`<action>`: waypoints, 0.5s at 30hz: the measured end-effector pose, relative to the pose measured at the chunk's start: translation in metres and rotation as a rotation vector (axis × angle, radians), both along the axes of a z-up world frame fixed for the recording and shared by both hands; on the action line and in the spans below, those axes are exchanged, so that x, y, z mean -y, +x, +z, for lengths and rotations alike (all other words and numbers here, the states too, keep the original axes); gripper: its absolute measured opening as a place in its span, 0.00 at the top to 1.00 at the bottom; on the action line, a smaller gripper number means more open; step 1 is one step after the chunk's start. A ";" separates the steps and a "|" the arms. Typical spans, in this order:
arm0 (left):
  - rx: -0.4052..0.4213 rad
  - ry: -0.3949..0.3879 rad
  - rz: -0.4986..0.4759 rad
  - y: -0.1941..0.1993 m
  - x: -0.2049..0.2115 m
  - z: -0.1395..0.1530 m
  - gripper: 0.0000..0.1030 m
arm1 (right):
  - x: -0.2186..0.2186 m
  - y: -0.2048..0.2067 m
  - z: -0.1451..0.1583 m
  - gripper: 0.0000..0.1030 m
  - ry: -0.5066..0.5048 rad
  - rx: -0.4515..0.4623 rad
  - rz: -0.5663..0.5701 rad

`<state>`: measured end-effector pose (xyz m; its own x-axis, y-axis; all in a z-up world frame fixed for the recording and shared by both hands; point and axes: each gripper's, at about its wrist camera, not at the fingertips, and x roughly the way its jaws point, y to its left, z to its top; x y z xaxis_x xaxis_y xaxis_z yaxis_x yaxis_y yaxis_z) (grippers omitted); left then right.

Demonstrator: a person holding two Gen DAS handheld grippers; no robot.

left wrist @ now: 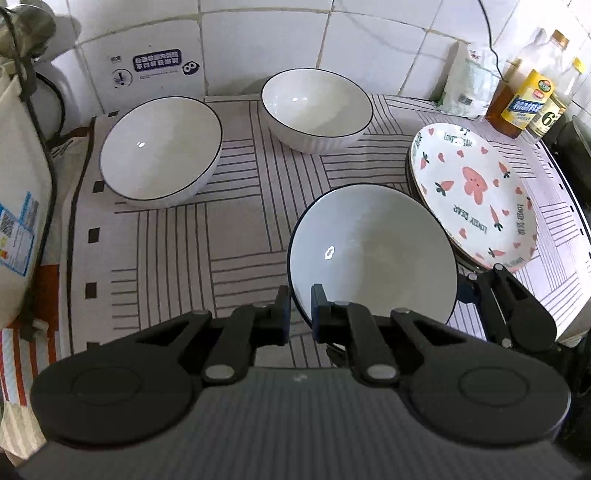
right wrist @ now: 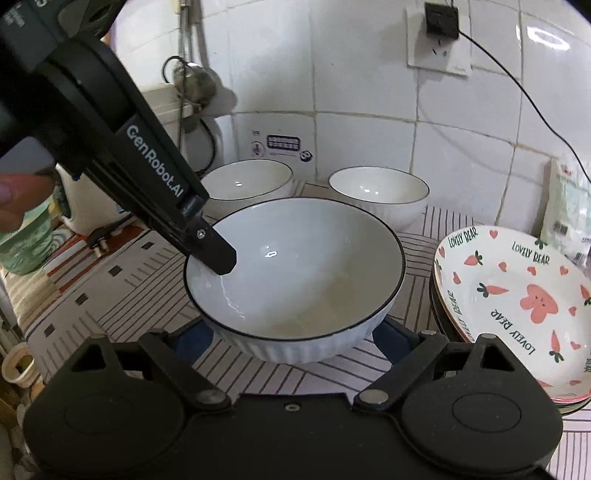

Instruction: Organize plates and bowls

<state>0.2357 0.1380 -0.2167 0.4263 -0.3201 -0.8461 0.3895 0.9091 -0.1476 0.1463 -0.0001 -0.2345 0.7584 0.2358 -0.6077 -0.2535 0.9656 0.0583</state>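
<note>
My left gripper (left wrist: 301,299) is shut on the near rim of a white bowl with a dark rim (left wrist: 373,254), one finger inside and one outside. The same bowl (right wrist: 295,280) fills the right wrist view, where the left gripper's finger (right wrist: 216,253) reaches into it from the upper left. My right gripper (right wrist: 295,334) is open, its fingers on either side of the bowl's base, apart from it. Two more white bowls (left wrist: 160,151) (left wrist: 316,109) stand at the back. A stack of carrot-patterned plates (left wrist: 476,195) (right wrist: 517,306) lies to the right.
A striped cloth (left wrist: 192,236) covers the counter. Oil and sauce bottles (left wrist: 524,99) and a white bag (left wrist: 469,81) stand at the back right against the tiled wall. A white appliance (left wrist: 18,206) stands on the left. A cable hangs from a wall socket (right wrist: 439,22).
</note>
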 end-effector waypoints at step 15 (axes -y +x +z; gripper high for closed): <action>-0.071 -0.044 0.007 0.029 -0.003 -0.014 0.90 | -0.001 0.022 -0.013 0.06 -0.014 -0.064 -0.061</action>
